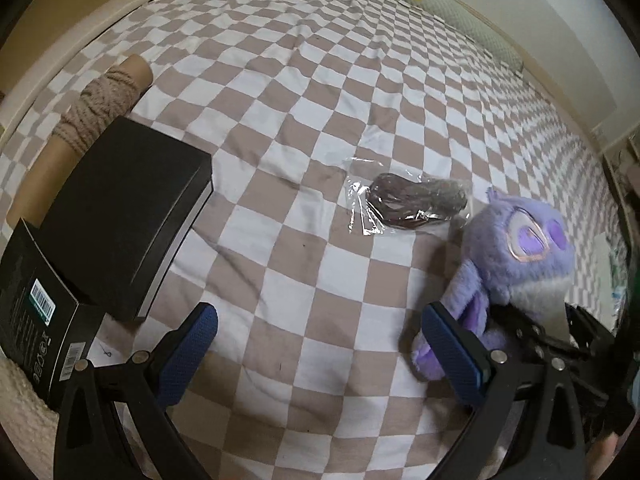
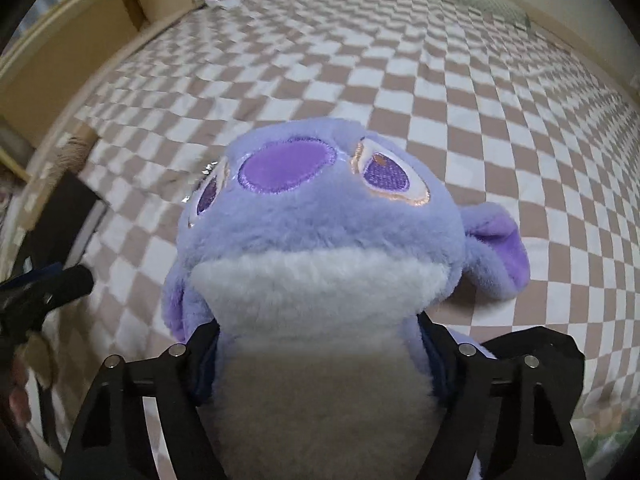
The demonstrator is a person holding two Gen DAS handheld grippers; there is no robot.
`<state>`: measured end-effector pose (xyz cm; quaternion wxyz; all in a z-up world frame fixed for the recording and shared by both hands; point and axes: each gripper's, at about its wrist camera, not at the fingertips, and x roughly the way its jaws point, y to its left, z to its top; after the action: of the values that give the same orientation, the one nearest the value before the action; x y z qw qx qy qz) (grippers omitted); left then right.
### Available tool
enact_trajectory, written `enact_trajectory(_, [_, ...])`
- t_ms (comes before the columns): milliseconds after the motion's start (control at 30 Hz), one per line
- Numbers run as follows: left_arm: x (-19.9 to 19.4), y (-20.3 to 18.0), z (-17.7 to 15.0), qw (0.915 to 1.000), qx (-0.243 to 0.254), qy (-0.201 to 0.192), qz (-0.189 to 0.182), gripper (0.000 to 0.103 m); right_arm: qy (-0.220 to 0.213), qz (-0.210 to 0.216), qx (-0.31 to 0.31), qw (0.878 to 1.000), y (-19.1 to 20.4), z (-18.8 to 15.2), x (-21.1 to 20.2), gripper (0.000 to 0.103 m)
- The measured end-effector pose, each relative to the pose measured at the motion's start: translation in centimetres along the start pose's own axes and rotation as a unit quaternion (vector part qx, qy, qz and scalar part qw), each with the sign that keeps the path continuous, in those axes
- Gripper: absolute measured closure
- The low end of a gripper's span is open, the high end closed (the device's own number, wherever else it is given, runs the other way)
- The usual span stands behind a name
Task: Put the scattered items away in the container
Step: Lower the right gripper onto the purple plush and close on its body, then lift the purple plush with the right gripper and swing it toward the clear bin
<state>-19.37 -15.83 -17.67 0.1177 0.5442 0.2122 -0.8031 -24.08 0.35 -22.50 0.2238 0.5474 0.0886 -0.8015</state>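
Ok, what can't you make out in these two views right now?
- Right wrist view: the purple plush toy fills the frame, hiding the right gripper's pads and the bed behind.
- Left wrist view: dark contents of the clear plastic bag are unidentifiable under glare.
- Container: the black box shows no opening.

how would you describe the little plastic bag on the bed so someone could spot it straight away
On the brown-and-white checked bedspread, look near the middle, between the black box on one side and the purple plush toy on the other. The clear plastic bag lies flat there. It is the only shiny, see-through item, crinkled, with a dark brown bundle inside.
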Motion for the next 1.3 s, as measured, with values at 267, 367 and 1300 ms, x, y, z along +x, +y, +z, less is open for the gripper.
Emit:
enact_trajectory(267, [-4.1,1.1,-1.0,0.9991,0.019,-0.019,-0.033,0.001,0.010,0.049,-0.035,0.998,1.0,-3.3,-5.1,0.025])
enact_trajectory(367, [-4.3,1.6,-1.4,0.9980,0.008,0.005,-0.063,0.001,0.022,0.076,-0.072,0.994,3.3,-5.5,-6.5,0.025])
enact_trajectory(1300, [-1.7,-1.0,-13.3,0.9554,0.061,0.193,-0.215,0.001,0.014,0.185,-0.203,0.961,8.2,-24.6,-16.6,0.000])
